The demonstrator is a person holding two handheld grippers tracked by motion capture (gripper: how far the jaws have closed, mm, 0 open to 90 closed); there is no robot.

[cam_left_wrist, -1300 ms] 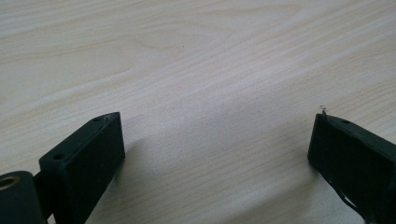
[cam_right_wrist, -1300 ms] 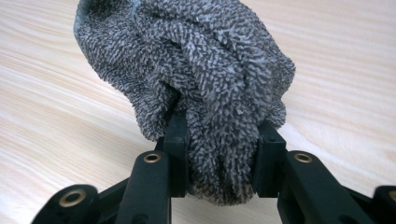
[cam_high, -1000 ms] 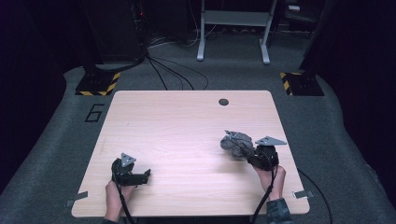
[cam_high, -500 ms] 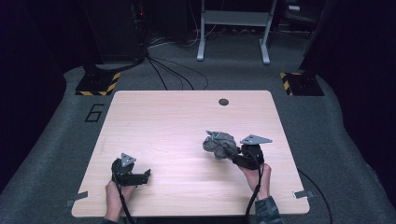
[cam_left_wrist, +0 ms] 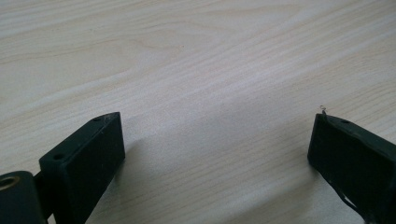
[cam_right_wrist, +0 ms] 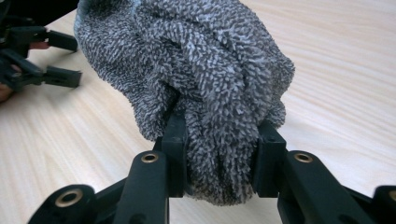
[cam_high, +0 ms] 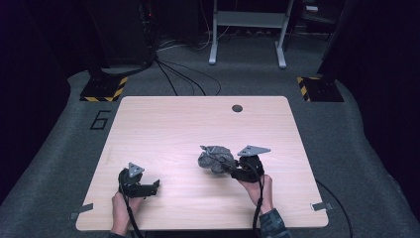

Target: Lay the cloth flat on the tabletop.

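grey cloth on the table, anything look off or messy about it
Only that the grey cloth is a crumpled wad rather than laid flat, pinched between the jaws of the right tongs on the table. No tear or spill shows. The left tongs sit open, apart from it.

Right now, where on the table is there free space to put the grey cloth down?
The table is bare across its far half, between the far edge with the small dark hole and the grippers. The middle strip between the left gripper and the grey cloth is free too. It is crowded just around the right gripper, which clamps the cloth.
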